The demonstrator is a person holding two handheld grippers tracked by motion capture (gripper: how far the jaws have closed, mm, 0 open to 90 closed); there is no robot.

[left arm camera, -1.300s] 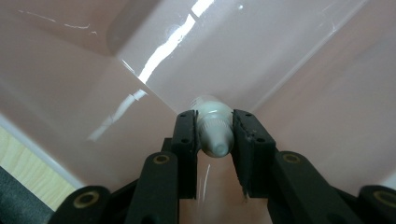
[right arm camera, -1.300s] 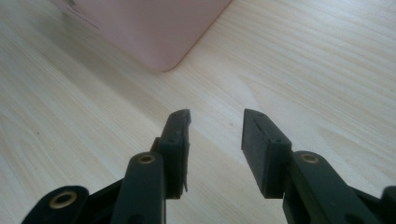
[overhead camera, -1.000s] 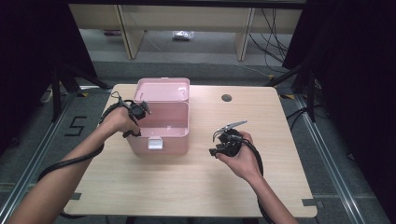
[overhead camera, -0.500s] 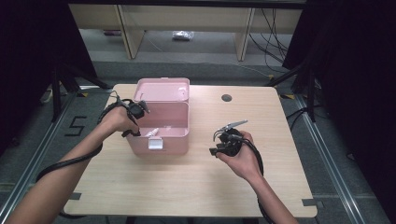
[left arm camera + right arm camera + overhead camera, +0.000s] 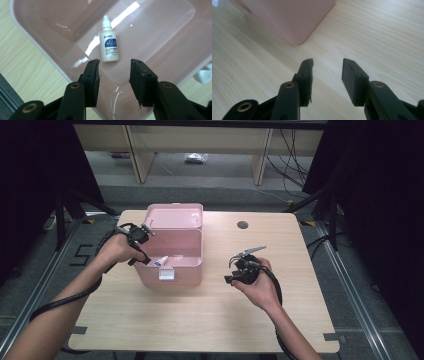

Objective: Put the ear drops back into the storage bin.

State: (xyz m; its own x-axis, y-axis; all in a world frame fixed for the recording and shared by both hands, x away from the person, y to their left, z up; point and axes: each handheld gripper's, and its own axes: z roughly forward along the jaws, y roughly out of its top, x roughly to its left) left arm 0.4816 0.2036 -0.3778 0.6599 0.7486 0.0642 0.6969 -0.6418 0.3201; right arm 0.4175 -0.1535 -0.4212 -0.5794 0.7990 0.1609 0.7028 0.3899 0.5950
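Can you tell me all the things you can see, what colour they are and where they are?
box: one, pink, open, on the left half of the table, lid tipped back
bottle: one, small, white with a blue label, lying on the floor of the box
table: one, light wood, with a small dark round hole near its far edge
shelving: pale, beyond the table, a small packet on the floor under it
left gripper: one, black, above the box, its jaws have just been opening, apart, bottle just past the tips, not touching
right gripper: one, black, jaws apart, nothing between them, over the bare table right of the box
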